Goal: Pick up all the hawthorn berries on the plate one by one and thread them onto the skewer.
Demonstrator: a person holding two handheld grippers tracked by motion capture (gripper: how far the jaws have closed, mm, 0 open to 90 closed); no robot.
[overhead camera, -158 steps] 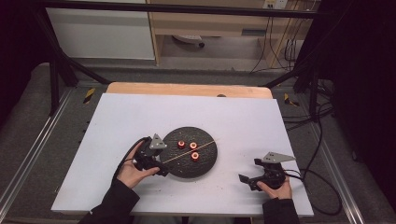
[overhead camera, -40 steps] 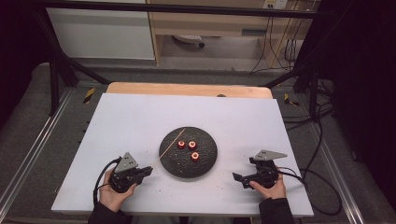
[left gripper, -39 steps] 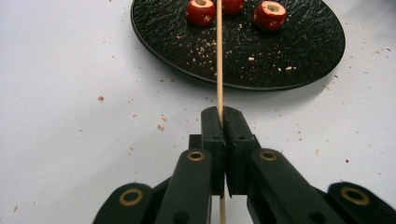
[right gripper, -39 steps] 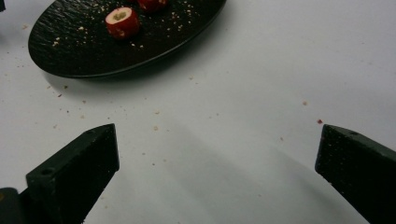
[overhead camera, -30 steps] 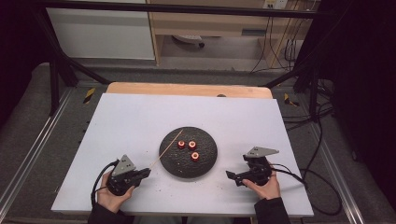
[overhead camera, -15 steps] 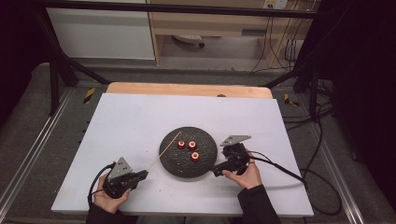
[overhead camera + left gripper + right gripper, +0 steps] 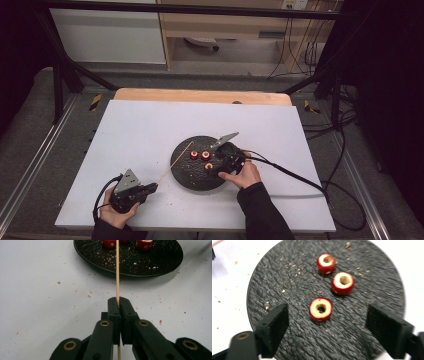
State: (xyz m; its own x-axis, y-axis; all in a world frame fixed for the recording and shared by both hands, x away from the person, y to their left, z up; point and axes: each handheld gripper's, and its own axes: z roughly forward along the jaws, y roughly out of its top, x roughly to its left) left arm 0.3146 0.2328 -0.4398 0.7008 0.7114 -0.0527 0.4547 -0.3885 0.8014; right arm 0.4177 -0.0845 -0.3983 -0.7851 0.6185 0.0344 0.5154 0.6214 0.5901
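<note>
A black round plate [image 7: 186, 175] lies mid-table with three cored red fruit pieces [image 7: 205, 155] on it. My left gripper [image 7: 152, 187] rests near the front left, shut on a thin wooden skewer [image 7: 175, 161] that slants up onto the plate's left rim. In the left gripper view the skewer [image 7: 117, 272] runs out from the closed jaws [image 7: 119, 301] toward the plate [image 7: 160, 257]. My right gripper [image 7: 218, 167] hovers over the plate's right half. Its jaws [image 7: 328, 317] have just been closing and stand apart either side of the nearest fruit piece [image 7: 320, 309], not touching it.
Crumbs are scattered over the white tabletop [image 7: 140, 130] and the plate [image 7: 287, 285]. Two more fruit pieces [image 7: 326, 263] [image 7: 342, 283] lie just beyond the near one. The right gripper's cable [image 7: 300, 180] trails off to the right. A wooden strip [image 7: 200, 95] borders the far edge.
My right hand has moved left from the table's right side onto the plate, over the fruit pieces. The left hand has kept still with the skewer.
</note>
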